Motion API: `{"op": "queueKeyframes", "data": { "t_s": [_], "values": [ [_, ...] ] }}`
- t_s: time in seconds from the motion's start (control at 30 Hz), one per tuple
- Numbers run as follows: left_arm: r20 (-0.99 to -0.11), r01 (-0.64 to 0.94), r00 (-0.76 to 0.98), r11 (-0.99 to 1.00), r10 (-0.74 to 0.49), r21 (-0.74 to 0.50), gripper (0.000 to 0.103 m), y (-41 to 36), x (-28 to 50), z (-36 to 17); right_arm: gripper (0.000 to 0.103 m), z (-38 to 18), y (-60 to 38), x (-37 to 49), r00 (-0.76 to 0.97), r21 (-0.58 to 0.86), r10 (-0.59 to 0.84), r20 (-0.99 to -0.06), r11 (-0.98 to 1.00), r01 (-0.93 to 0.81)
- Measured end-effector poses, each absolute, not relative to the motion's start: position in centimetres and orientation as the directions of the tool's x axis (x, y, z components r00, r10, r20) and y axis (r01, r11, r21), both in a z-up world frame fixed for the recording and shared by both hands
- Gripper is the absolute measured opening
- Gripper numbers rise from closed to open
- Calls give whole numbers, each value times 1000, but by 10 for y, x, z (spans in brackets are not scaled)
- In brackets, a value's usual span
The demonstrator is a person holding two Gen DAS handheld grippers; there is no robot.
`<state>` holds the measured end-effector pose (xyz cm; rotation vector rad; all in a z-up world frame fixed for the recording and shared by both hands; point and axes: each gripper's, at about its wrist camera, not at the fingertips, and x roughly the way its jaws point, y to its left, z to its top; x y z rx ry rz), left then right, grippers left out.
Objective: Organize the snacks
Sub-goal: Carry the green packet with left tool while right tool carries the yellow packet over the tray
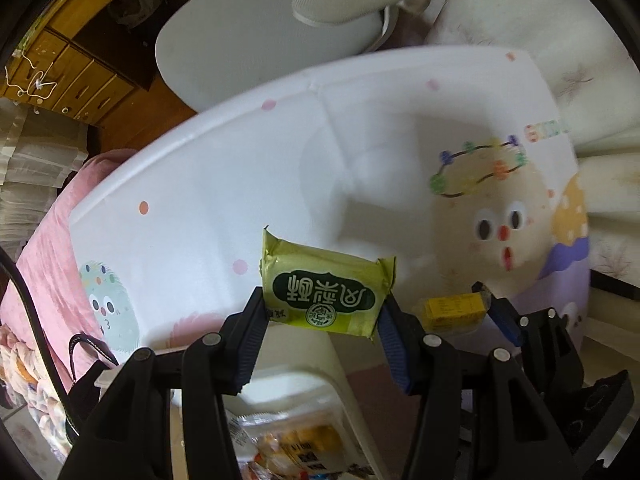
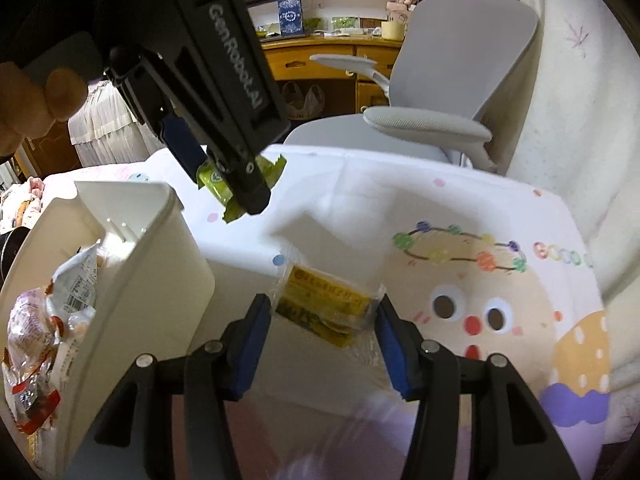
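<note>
— While the left gripper (image 1: 322, 316) pointed down over the table, what sat between its blue pads?

— A green foil-wrapped snack bar with a dark green oval label (image 1: 326, 294). The pads pressed on its two short ends and it hung clear above the white tablecloth printed with pastel cartoon faces and dots (image 1: 224, 168). In the right wrist view the same left gripper (image 2: 232, 184) showed from the side, the bar's crimped ends sticking out past its black fingers.

— And the right gripper (image 2: 322, 316)?

— It was clamped too, on a yellow snack in a clear plastic wrapper (image 2: 324, 306). The snack was tilted, and the blue pads met the crinkled wrapper on both sides. From the left wrist view that yellow snack (image 1: 454, 312) appeared just beside the green bar, held in the right gripper (image 1: 460, 314).

— Where was the container?

— A white plastic bin with rounded corners (image 2: 152, 280) stood at the left of the right wrist view, near the table's edge, with several packets already in it: one pale with a barcode, others red and white (image 2: 36, 344). The left gripper hung above and just beyond its far rim. In the left wrist view the bin (image 1: 320, 384) lay below the fingers, orange and yellow packets visible inside.

— Anything behind?

— A grey office chair with padded armrests (image 2: 460, 80) stood past the table, before a wooden desk with drawers (image 2: 320, 56).
</note>
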<state>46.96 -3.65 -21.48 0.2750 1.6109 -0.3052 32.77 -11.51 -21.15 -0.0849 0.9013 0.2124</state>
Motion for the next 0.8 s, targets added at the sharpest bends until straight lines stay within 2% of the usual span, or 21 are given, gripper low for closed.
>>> {"op": "queueKeyframes", "data": {
  "t_s": [0.5,0.8],
  "values": [
    [-995,354,62,934,-74,-48,52,0,408,-116,53,-132,-99,274,666,18,165,-727,975,-222],
    [-990,288,80,953,-120,-92,52,51,350,-92,53,-110,-59,232,647,60,243,-723,955,-292]
  ]
}}
